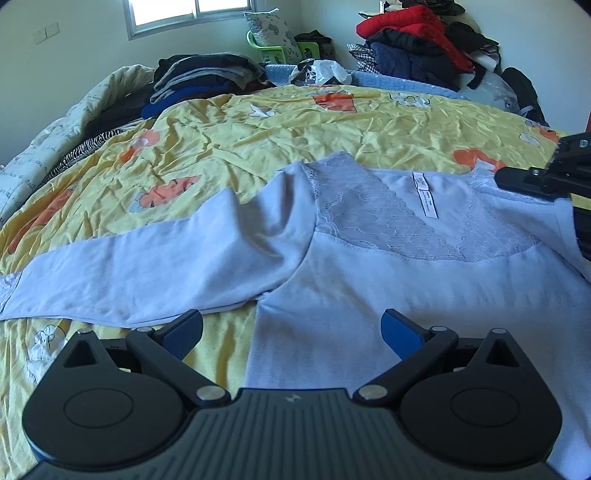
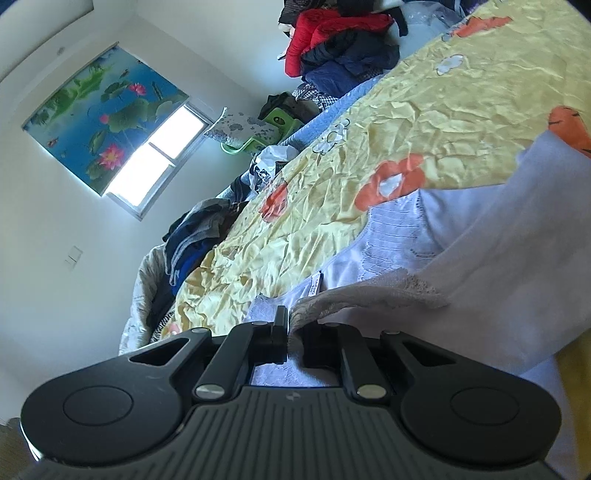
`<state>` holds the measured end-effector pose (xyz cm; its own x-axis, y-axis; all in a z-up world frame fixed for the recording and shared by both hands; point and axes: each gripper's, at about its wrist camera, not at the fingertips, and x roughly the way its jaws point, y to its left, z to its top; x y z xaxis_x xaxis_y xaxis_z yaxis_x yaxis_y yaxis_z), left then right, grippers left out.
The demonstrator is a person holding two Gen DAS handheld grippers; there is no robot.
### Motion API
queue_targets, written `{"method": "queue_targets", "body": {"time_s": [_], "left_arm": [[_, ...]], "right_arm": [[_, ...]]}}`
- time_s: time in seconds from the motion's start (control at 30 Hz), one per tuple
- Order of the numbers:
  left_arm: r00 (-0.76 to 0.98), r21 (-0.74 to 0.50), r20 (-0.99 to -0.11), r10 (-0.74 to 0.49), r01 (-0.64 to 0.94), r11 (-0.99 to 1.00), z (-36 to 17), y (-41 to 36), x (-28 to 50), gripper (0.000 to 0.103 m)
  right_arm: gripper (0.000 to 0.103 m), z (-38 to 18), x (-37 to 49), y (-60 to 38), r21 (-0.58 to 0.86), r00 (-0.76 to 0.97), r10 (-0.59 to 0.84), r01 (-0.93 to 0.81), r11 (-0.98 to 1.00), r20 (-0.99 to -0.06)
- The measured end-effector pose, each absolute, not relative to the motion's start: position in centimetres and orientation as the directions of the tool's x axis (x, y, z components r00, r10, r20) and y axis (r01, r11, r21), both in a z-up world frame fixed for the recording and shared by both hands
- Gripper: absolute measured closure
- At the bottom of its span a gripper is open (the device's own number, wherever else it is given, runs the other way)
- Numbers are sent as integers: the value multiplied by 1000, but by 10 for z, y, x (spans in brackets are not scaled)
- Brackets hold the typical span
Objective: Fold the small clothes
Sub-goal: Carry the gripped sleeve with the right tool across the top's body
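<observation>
In the left wrist view, the left claw (image 1: 291, 334) is seen spread wide, its blue-padded fingers (image 1: 400, 336) apart and nothing between them. Just ahead of it a pale lilac top (image 1: 369, 280) is laid flat on the bed, over a yellow bedspread (image 1: 258, 140) printed with orange and white flowers. The body of the top lies ahead and to the right of the claw; one long sleeve (image 1: 129, 273) is stretched out to the left, beyond the left finger. A lace yoke (image 1: 373, 218) and a white neck label (image 1: 426, 195) are seen further ahead, at the far end of the top. At the far right the right claw (image 1: 532, 179) is seen at the top's shoulder (its grip cannot be judged from here). Beyond the bedspread, a stack of dark folded clothes (image 1: 207, 77) is seen far left, and a heap with a red jacket (image 1: 410, 26) far right.

In the right wrist view, tilted sideways, the right claw (image 2: 293, 332) is seen drawn narrow and pinched on a lace-edged fold of the top (image 2: 498, 258), which is lifted and drapes away to the right of the fingers. The rest of the top is spread ahead of the claw on the bedspread (image 2: 424, 122). A window (image 2: 159, 158) with a lotus-print blind (image 2: 103, 114) is seen far left
</observation>
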<state>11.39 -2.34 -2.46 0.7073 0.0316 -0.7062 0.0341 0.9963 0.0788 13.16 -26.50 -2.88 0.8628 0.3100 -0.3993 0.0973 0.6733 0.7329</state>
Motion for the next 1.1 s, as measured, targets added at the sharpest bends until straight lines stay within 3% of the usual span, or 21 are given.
{"method": "queue_targets", "body": {"time_s": [0.3,1.1], "left_arm": [[703,80,-710,38,26,996,-25,-13,114,0],[694,56,-715,88,-68,996,-24,36,113,0]], "right_arm": [[90,-26,149,-241,690,880,254,108,716,-401],[87,-44,183,-154,700,822,381,30,713,-424]]}}
